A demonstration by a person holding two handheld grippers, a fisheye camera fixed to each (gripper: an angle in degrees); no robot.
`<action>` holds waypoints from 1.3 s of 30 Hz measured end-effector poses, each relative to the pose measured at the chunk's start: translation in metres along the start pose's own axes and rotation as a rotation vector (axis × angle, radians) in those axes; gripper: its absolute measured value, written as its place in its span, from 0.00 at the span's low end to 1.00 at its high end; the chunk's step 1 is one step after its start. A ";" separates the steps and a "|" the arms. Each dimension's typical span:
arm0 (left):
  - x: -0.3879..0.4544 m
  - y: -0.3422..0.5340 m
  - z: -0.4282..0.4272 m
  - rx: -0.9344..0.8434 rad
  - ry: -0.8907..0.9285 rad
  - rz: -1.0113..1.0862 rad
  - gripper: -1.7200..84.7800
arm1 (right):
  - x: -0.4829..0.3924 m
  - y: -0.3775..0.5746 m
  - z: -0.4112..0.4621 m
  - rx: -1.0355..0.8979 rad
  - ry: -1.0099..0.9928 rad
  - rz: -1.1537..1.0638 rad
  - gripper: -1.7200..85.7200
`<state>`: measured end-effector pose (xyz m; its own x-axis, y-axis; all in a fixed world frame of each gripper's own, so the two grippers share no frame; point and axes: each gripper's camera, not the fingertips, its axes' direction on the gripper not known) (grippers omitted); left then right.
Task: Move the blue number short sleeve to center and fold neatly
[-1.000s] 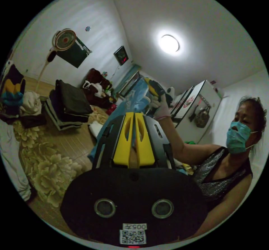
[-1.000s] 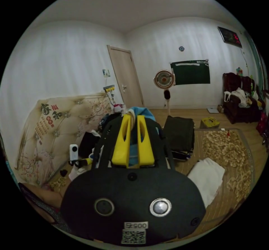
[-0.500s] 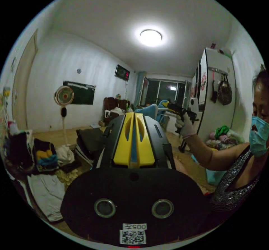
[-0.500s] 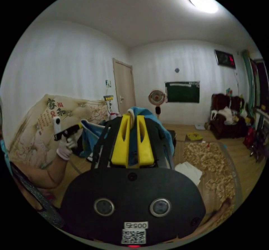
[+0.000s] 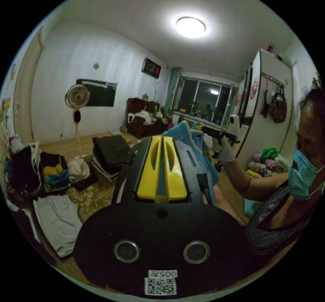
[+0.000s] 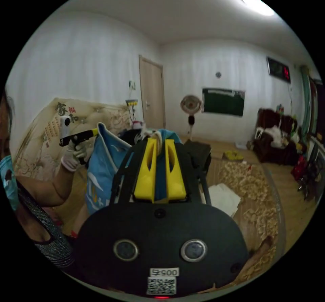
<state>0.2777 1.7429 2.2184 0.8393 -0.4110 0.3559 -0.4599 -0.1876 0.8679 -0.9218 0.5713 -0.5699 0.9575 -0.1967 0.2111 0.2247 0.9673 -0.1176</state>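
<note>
- Left gripper clamped on the blue short sleeve, cloth pinched between both yellow jaws.
- Right gripper clenched on the same shirt, held up in the air, well above the floral rug.
- Folded dark pile beside that rug.

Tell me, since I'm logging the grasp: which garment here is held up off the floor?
The blue shirt: both grippers, left and right, pinch it in the air. The white cloth and dark stack lie on the floor.
</note>
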 end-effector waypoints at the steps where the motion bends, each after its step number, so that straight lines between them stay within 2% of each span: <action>1: -0.024 0.002 0.022 -0.027 -0.005 -0.049 0.01 | 0.019 0.003 0.023 -0.047 -0.010 0.023 0.02; 11: -0.274 0.046 0.239 -0.325 -0.301 -0.437 0.01 | 0.171 0.036 0.275 -0.461 -0.057 0.217 0.04; 13: -0.305 0.058 0.267 -0.361 -0.346 -0.487 0.01 | 0.208 0.059 0.328 -0.598 -0.047 0.262 0.06; 16: -0.335 0.075 0.297 -0.392 -0.440 -0.499 0.01 | 0.247 0.089 0.353 -0.635 -0.047 0.278 0.08; 18: -0.341 0.084 0.306 -0.402 -0.466 -0.457 0.01 | 0.269 0.109 0.356 -0.647 -0.070 0.276 0.08; 21: -0.337 0.106 0.320 -0.456 -0.386 -0.367 0.01 | 0.302 0.148 0.344 -0.673 -0.105 0.283 0.08; 24: -0.316 0.134 0.340 -0.594 -0.224 -0.280 0.01 | 0.329 0.198 0.327 -0.753 -0.119 0.299 0.07; 26: -0.291 0.156 0.361 -0.734 -0.015 -0.219 0.01 | 0.341 0.229 0.315 -0.807 -0.133 0.332 0.06; 29: -0.256 0.180 0.392 -0.877 0.171 -0.142 0.01 | 0.355 0.273 0.301 -0.856 -0.167 0.408 0.04; 31: -0.238 0.193 0.418 -0.986 0.221 -0.092 0.01 | 0.362 0.297 0.301 -0.887 -0.156 0.427 0.02; 37: -0.215 0.226 0.497 -1.371 0.021 0.158 0.01 | 0.372 0.326 0.318 -0.937 0.012 0.342 0.01; 39: -0.213 0.229 0.506 -1.406 -0.007 0.197 0.01 | 0.375 0.332 0.320 -0.949 0.028 0.330 0.01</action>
<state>-0.1528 1.3359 2.1657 0.7927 -0.3312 0.5117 0.1031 0.9003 0.4229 -0.5462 0.8698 -0.2190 0.9990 0.0431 0.0070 -0.0131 0.4490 -0.8934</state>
